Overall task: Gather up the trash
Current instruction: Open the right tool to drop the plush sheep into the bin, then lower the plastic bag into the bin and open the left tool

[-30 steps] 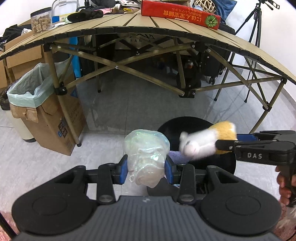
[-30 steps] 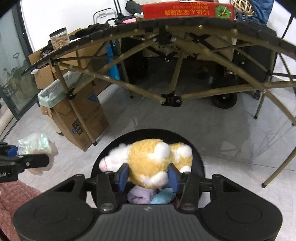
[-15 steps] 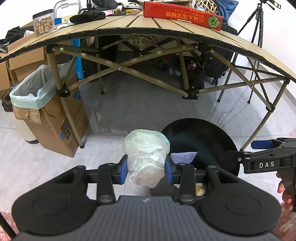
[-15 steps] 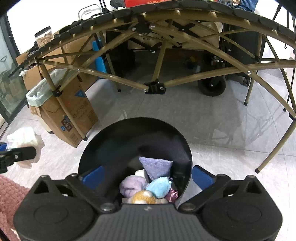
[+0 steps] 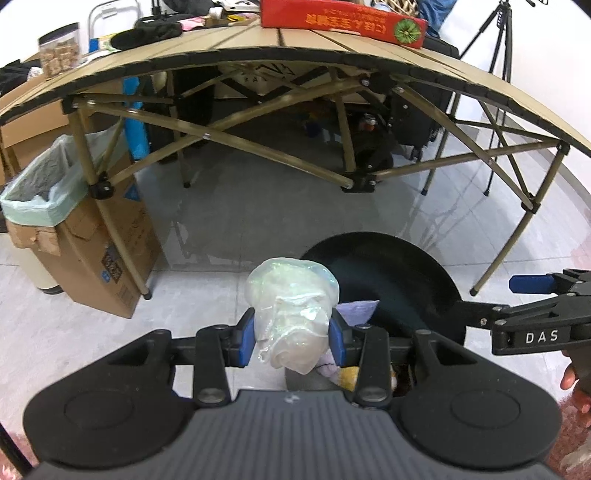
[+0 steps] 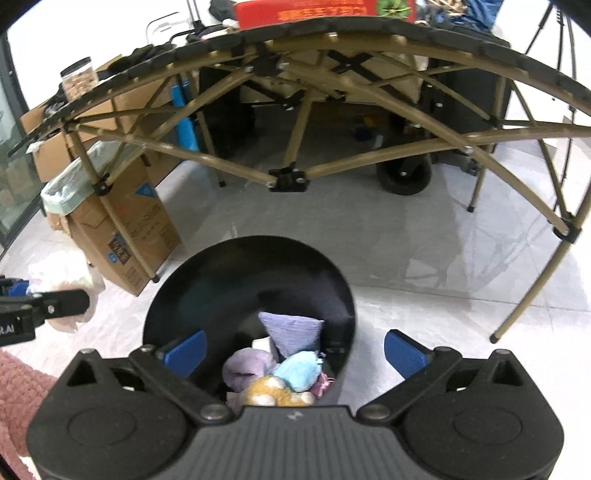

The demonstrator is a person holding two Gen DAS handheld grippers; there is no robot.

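My left gripper (image 5: 291, 338) is shut on a crumpled clear plastic bag (image 5: 291, 306), held just left of a round black bin (image 5: 399, 273). My right gripper (image 6: 293, 350) stands open over that black bin (image 6: 243, 280), nothing between its blue pads. Inside the bin lie a yellow and white plush toy (image 6: 275, 394), a blue plush (image 6: 299, 374), a purple plush (image 6: 247, 369) and a lavender pouch (image 6: 290, 332). From the right wrist view the left gripper (image 6: 55, 301) shows at the left edge with the pale bag (image 6: 66, 278). The right gripper's arm (image 5: 535, 325) reaches in from the right in the left wrist view.
A cardboard box lined with a green bag (image 5: 70, 218) stands left, against a leg of the folding table (image 5: 332, 44). A red box (image 5: 343, 20) and a jar (image 5: 59, 48) sit on the tabletop. Table legs and crossbars (image 6: 288, 177) span behind the bin. A tripod (image 5: 498, 48) stands far right.
The right gripper opened and the yellow and white plush dropped into the black bin. The left gripper kept still with the plastic bag.
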